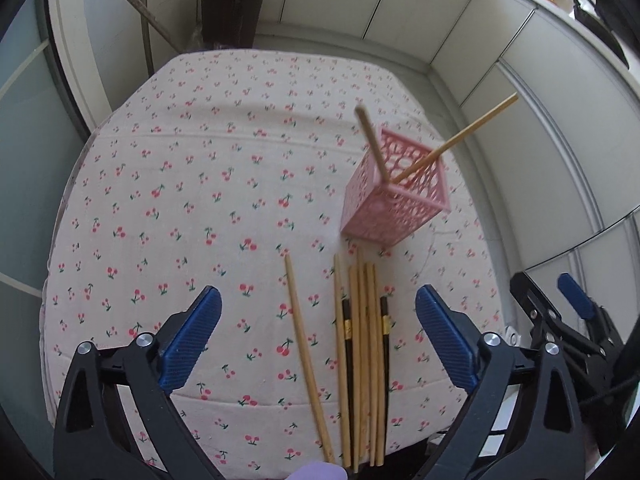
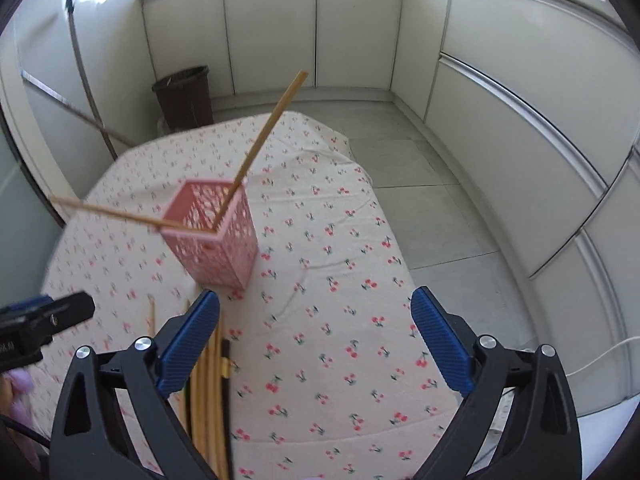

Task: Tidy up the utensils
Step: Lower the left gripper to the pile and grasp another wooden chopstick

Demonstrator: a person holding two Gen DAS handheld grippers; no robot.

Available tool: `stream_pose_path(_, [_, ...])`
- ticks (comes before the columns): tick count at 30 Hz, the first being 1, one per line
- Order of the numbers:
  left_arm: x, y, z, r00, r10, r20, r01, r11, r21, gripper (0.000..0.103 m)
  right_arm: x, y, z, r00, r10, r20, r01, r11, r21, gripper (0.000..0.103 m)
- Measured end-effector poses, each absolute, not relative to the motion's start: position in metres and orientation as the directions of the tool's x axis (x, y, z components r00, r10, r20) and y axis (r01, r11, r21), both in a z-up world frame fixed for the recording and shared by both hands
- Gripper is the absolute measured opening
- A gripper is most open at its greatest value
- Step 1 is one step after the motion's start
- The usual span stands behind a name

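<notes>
A pink perforated holder (image 1: 394, 196) stands on the cherry-print tablecloth (image 1: 200, 180) with two wooden chopsticks (image 1: 372, 140) leaning out of it. Several wooden and two black chopsticks (image 1: 362, 360) lie in a bundle near the front edge, one wooden chopstick (image 1: 306, 360) lying apart to their left. My left gripper (image 1: 318, 336) is open and empty above this bundle. My right gripper (image 2: 316, 340) is open and empty over the cloth, right of the bundle (image 2: 208, 380); the holder (image 2: 214, 232) stands ahead of it. The right gripper (image 1: 576, 308) also shows at the left wrist view's right edge.
A dark waste bin (image 1: 234, 12) stands on the floor beyond the table. White cabinets (image 2: 500, 120) line the walls. A mop handle (image 2: 86, 76) leans at the left. The tiled floor (image 2: 420, 184) lies right of the table edge.
</notes>
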State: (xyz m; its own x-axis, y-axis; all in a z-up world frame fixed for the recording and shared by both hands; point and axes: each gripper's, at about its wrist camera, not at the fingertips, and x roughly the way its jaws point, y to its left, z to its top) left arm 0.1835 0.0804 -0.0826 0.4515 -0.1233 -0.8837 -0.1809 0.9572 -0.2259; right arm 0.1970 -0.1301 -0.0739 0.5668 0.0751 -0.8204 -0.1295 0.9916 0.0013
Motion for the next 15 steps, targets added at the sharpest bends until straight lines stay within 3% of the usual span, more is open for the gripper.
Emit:
stream_pose_path(8, [0.193,0.091,-0.125,0.346,-0.04,-0.937,-0.242,0.962,-0.13,0.096,0.167,-0.152,-0.117,0.367,0.131,-0.921,-0.111,0.989,0.097,0.095])
stream_pose_path(15, [0.206,0.097,-0.161,0.282,0.022,-0.959,-0.272,0.961,-0.058,0.096,0.153,-0.152,-0.131,0.311,0.151,-0.938,-0.105,0.987,0.124,0.095])
